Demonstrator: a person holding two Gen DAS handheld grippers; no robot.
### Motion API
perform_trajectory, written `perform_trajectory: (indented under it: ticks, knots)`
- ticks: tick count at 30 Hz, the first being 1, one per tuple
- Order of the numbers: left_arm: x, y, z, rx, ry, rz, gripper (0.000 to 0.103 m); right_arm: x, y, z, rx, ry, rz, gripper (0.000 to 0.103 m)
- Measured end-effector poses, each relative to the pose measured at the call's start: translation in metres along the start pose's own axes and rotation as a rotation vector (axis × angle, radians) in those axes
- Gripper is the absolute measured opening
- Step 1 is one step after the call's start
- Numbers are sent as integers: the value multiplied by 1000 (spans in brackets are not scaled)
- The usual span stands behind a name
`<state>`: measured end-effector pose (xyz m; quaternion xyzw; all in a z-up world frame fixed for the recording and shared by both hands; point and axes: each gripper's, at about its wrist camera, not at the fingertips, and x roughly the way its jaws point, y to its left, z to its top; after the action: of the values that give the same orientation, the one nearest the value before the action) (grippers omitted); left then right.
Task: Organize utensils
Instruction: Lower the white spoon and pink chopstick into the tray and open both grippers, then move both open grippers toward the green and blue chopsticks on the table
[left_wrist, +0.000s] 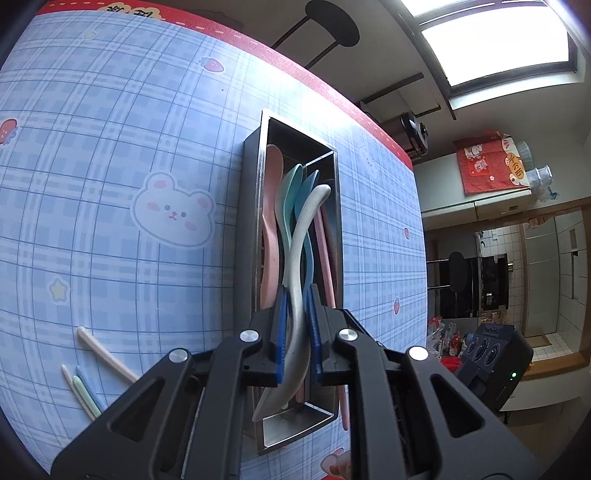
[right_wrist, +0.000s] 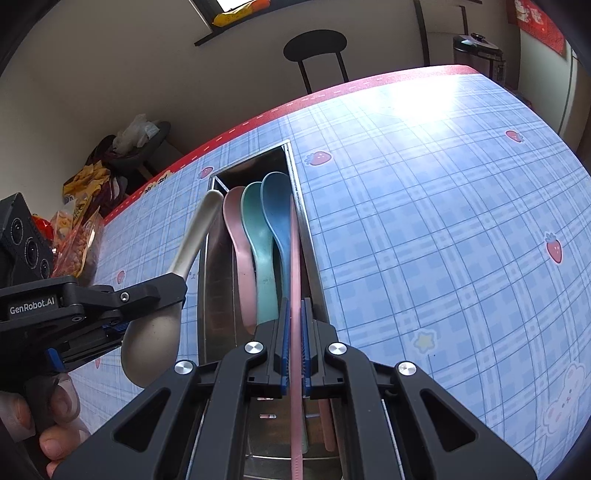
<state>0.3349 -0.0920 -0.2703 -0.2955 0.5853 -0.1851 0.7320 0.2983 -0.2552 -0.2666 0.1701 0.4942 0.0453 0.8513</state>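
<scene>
Presently the left gripper (left_wrist: 295, 325) clamps a white spoon (left_wrist: 301, 266) above the metal utensil box (left_wrist: 249, 229). Alongside, the right gripper (right_wrist: 294, 332) pinches a pink chopstick (right_wrist: 294, 266) over the same box.

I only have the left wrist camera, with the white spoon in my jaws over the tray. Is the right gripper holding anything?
Observer: Yes. The right gripper is shut on a pink chopstick.
Operator: Where is that chopstick relative to the tray?
Observer: It runs lengthwise over the right side of the tray, just right of the blue spoon.
Operator: How does my spoon look from that side?
Observer: In the right wrist view the white spoon in the left gripper appears left of the tray's left wall, with its bowl at the near end, by the person's hand.
</scene>
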Motion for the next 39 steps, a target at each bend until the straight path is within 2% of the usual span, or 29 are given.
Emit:
perform_trajectory:
  ticks: [8, 17, 18, 19, 21, 23, 25, 26, 27, 29, 31, 33, 34, 35, 36, 37, 39]
  knots:
    - [23, -9, -1, -11, 22, 14, 15, -18, -5, -4, -26, -20, -2, 7]
    - [49, -18, -19, 0, 79, 40, 14, -39, -28, -20, 40, -22, -10, 7]
    - [52, -21, -21, 7, 88, 43, 16, -41, -29, -21, 43, -21, -14, 7]
    - [52, -22, -21, 14, 90, 42, 23, -42, -31, -22, 47, -20, -16, 7]
    - [47, -28, -21, 33, 74, 36, 31, -47, -33, -25, 51, -21, -17, 7]
    - [38, -34, -21, 61, 55, 30, 35, -52, -33, -28, 44, -24, -20, 8]
    - [22, -38, -20, 102, 26, 29, 49, -58, -31, -32, 29, -27, -19, 15]
    - [12, -40, -20, 128, 7, 33, 52, -61, -29, -35, 16, -31, -19, 23]
    - [2, -42, -21, 152, -11, 38, 61, -64, -25, -39, -2, -36, -24, 32]
    - [-19, -42, -25, 199, -49, 54, 65, -70, -18, -47, -49, -45, -33, 43]
    - [-38, -39, -30, 235, -87, 80, 86, -75, -12, -55, -91, -49, -40, 52]
    - [-59, -28, -40, 261, -126, 101, 86, -79, -6, -64, -129, -57, -41, 62]
    - [-67, -23, -45, 271, -136, 117, 88, -80, -4, -69, -146, -60, -41, 64]
    - [-75, -16, -49, 279, -144, 128, 90, -81, -1, -74, -163, -57, -37, 67]
    - [-82, -9, -56, 284, -155, 140, 97, -82, 1, -79, -177, -52, -35, 71]
    - [-89, -1, -63, 290, -167, 153, 97, -82, 3, -84, -190, -48, -33, 73]
    - [-99, 12, -77, 296, -171, 202, 97, -84, 6, -93, -213, -49, -35, 83]
